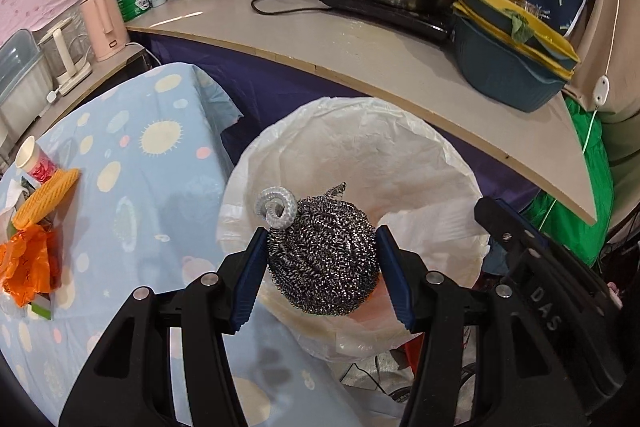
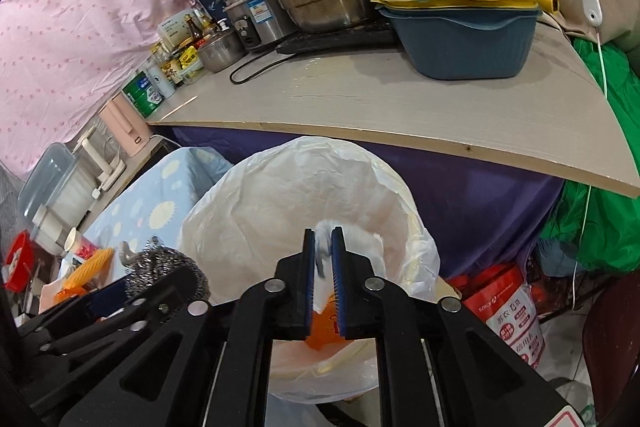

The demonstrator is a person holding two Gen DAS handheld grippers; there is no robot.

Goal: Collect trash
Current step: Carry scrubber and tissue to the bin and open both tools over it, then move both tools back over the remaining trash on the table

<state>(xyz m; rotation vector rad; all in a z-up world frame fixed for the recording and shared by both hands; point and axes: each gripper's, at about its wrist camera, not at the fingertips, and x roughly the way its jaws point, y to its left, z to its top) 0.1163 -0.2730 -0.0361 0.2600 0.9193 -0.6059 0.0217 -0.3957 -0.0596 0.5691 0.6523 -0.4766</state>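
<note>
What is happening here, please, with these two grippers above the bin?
A person is collecting trash with a gripper in each hand. The left gripper is shut on a round steel-wire scouring ball and holds it over the bin lined with a white plastic bag. The right gripper is above the same bin, with a crumpled white tissue between its nearly closed blue pads. More rubbish, such as an orange plastic wrapper, lies on the blue patterned tablecloth.

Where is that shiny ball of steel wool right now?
In the left wrist view the silvery steel wool scouring ball sits clamped between the left gripper's blue pads, held above the open white-lined trash bin, beside the blue patterned tablecloth.
</note>
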